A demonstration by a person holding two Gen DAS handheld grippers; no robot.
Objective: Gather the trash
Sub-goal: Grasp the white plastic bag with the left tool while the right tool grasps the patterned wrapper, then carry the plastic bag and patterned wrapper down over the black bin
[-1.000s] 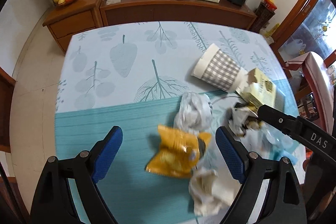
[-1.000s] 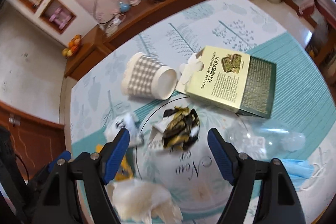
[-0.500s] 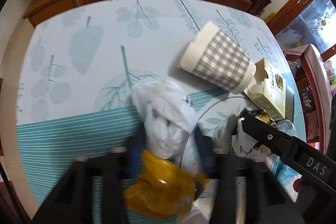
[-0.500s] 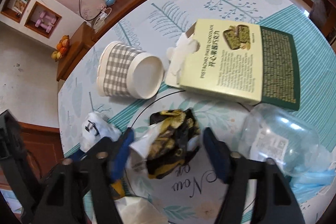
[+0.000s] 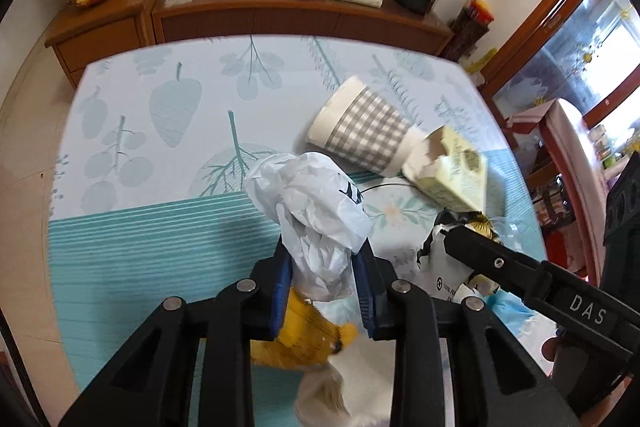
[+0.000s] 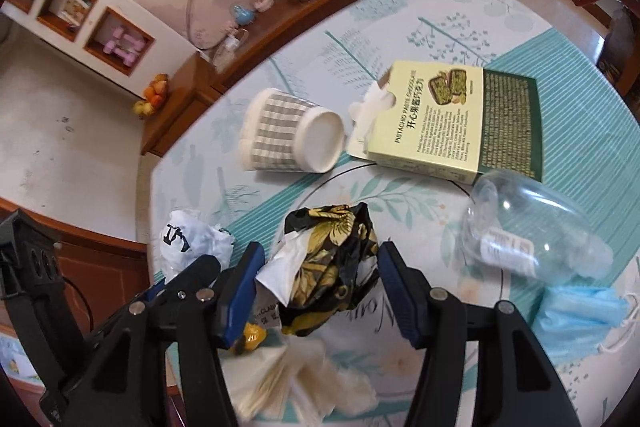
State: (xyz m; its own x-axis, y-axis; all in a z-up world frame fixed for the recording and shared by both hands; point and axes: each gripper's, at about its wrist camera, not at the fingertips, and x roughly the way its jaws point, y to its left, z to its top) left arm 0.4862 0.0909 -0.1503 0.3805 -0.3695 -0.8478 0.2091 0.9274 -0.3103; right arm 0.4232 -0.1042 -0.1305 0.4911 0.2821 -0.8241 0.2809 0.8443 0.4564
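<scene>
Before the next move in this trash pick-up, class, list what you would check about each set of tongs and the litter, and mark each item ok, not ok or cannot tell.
1. Left tongs shut on the white plastic bag: ok, both blue pads press its lower part.
2. Bag clear of the table: cannot tell.
3. Yellow wrapper free of the left tongs: cannot tell, it lies right under the pads.
4. Right tongs shut on the black-and-gold wrapper: not ok, the pads straddle it with gaps showing.
5. Checked paper cup and pistachio chocolate box out of the way: ok, both lie beyond the tongs.
</scene>
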